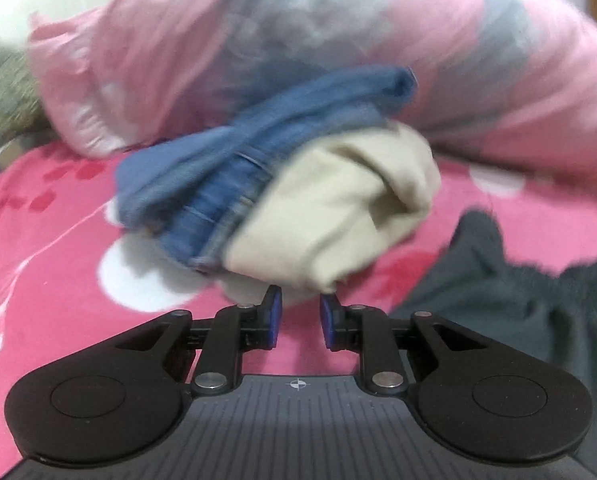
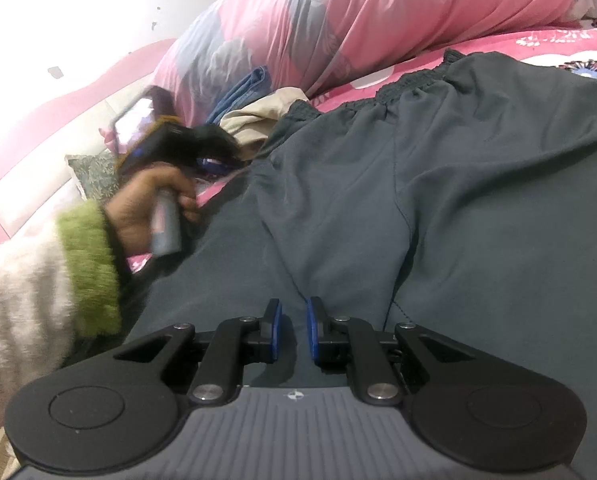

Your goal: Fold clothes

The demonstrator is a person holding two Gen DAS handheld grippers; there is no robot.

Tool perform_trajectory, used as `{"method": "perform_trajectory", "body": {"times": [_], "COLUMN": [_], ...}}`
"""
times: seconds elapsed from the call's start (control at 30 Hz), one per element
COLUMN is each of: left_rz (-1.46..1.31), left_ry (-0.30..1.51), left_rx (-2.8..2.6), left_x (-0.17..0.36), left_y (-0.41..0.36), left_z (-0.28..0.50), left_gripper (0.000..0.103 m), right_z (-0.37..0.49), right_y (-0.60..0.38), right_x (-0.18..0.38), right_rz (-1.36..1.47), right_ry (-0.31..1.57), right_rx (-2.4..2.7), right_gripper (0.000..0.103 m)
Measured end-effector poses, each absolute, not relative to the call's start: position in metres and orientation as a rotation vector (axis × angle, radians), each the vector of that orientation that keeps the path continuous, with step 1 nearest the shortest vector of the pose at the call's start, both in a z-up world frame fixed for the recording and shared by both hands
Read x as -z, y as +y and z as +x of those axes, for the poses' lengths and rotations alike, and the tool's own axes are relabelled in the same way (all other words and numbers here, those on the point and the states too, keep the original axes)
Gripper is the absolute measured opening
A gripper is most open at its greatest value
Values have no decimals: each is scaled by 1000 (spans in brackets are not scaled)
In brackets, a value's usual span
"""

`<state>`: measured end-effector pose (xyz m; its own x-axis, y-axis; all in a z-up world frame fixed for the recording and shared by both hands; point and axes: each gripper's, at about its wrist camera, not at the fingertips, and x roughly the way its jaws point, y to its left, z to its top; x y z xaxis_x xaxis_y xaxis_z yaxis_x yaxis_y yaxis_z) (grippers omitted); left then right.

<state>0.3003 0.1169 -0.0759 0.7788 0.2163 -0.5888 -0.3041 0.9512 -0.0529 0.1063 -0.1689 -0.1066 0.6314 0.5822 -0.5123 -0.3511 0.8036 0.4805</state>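
Nothing here serves as a container; the clothes lie loose on a bed with a bright pink patterned sheet (image 1: 50,264). Just ahead of the left gripper (image 1: 300,322) sits a bundle: blue jeans (image 1: 234,168) on its left and upper side, a cream garment (image 1: 338,216) on its right, the two pressed together and blurred. The left gripper's jaws stand a little apart with only sheet showing between the blue pads (image 1: 275,316); the cream fabric's lower edge hangs right at the pad tips, and contact cannot be told. To that gripper's right a corner of the dark grey trousers (image 1: 510,292) comes in, cut off by the frame edge. Behind the bundle a big pink and grey duvet (image 1: 258,40) closes off the far side, so the open room is the bare sheet to the left. From the right wrist view, the grey trousers (image 2: 438,200) spread flat ahead of and under the right gripper (image 2: 294,330), elastic waistband at the far end (the legs run out of frame below). Its jaws are narrowly parted over the fabric near the crotch seam; whether any cloth is pinched cannot be told. To its left a hand (image 2: 146,208) in a cream sleeve with a green cuff (image 2: 90,264) holds the other gripper's handle, its head blurred beside the trousers' left edge, the bundle half hidden behind it. A white wall (image 2: 98,12) rises beyond.
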Motion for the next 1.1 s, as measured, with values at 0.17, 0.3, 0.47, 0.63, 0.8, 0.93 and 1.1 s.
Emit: {"method": "perform_trajectory", "body": {"times": [0.17,0.3,0.47,0.63,0.8,0.93,1.1], "left_rz": [-168,-142,-79,-71,-46,-83,-69], "left_ry": [557,563,608,694,775,762,748], "left_rx": [-215,-73,147,300,247,241,220], "left_x": [26,-2,10,47,81,80,77], "left_y": [130,125,104,78,76,89,93], "left_z": [251,193,124,82,72,69,63], "left_gripper": [23,24,26,26,26,26,26], "right_z": [104,78,44,52,39,25,51], "right_y": [-167,-166,-197,-256,-306,-318,-291], "right_x": [101,69,38,50,70,53,32], "right_rz": [335,280,155,83,117,59,73], "right_ry": [702,605,523,626,785,834,769], "right_rx": [-545,-574,-446,-184,-100,-8,-128], "right_gripper": [16,16,16,16,13,14,15]}}
